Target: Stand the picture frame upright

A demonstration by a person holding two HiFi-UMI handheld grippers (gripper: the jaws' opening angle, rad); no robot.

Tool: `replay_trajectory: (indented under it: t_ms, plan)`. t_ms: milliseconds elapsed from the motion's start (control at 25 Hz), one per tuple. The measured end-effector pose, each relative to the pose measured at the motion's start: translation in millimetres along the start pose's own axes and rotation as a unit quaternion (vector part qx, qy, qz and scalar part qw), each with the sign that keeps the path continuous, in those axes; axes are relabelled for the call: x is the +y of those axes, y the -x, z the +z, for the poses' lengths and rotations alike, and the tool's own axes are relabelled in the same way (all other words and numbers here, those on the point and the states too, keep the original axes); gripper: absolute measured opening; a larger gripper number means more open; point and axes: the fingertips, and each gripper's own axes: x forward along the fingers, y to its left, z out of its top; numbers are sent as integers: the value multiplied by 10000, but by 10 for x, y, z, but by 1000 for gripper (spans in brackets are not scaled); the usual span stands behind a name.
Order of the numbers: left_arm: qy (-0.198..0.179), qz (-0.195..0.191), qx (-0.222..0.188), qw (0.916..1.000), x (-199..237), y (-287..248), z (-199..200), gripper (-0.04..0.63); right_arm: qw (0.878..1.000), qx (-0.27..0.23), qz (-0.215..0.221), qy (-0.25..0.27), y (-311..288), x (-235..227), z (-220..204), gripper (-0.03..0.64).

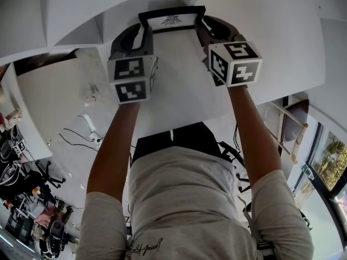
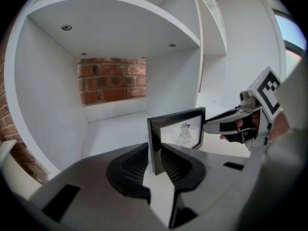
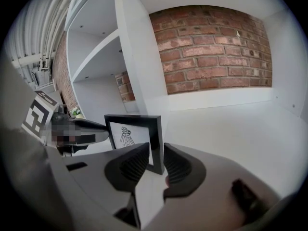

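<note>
A black picture frame [image 1: 172, 19] with a white print of a bird-like figure stands upright on a white shelf [image 1: 179, 80]. In the left gripper view the frame [image 2: 178, 134] has its left edge between the jaws of my left gripper [image 2: 155, 154]. A thin gap shows beside the edge, so the gripper is open. In the right gripper view the frame [image 3: 130, 134] has its right edge pinched by my right gripper [image 3: 156, 154], which is shut on it. From the head view, the left gripper [image 1: 142, 30] and right gripper [image 1: 203, 27] flank the frame.
The shelf bay has a brick back wall [image 3: 211, 47] and a white divider panel [image 3: 139, 76] close to the frame. Another white board [image 2: 115, 28] roofs the bay. Below the shelf edge lie a floor with cables [image 1: 81, 131] and office chairs [image 1: 21, 172].
</note>
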Motion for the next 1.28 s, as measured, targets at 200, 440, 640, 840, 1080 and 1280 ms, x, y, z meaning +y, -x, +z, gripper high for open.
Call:
replay_trajectory:
  t_ms: [200,440,640,840,1080,1280]
  plan:
    - [10,-47,15,10000,1,13,17,100,10000,29,37,-35,14,28,6,88]
    - [13,-45,9,10000,-5,96,34,100,10000,10,-18,-37,94,36,36,89]
    - [-41,-113,59,9999,-39,231,-13,100,9999,5,-26,-141,231,86,9,89]
    - [6,-282,97,9996,-126,478,-72,100,10000,-7,-9,-88,409,203,-15,89]
    - [-36,-421,44,9991,-170,791,-74,100,9999,-65,109,52,639,421,20,87]
    - [-52,-497,-69,9987,-172,1042,12,97,9996,-122,248,-10,927,591,84,86]
